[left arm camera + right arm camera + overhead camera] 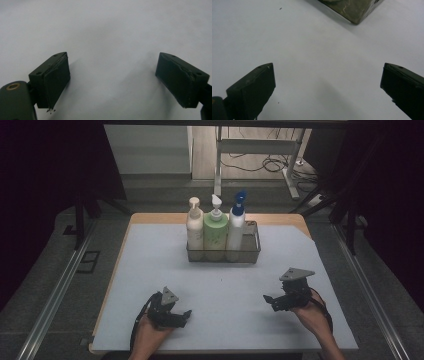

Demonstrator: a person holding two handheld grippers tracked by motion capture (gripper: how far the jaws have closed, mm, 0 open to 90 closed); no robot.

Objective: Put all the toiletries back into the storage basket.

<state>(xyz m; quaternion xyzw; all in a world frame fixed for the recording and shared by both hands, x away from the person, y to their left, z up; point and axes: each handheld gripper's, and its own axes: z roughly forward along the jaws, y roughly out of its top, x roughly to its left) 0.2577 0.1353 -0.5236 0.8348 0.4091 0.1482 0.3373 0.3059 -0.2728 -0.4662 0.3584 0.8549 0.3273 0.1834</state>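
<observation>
Dim room: wooden counter (140, 218) under pale grey mat (165, 270), grey carpet floor (55, 270), white metal stand (260, 150), tangled black cables (270, 165) beyond.

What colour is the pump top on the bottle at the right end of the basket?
Blue, on the white bottle; the pump top shows best in the high view.

Left gripper (186, 313) is being held low at the near left, jaws standing wide apart with nothing between them. Right gripper (266, 298) is being held at the near right, jaws pointing left, likewise spread wide and gripping nothing.
</observation>
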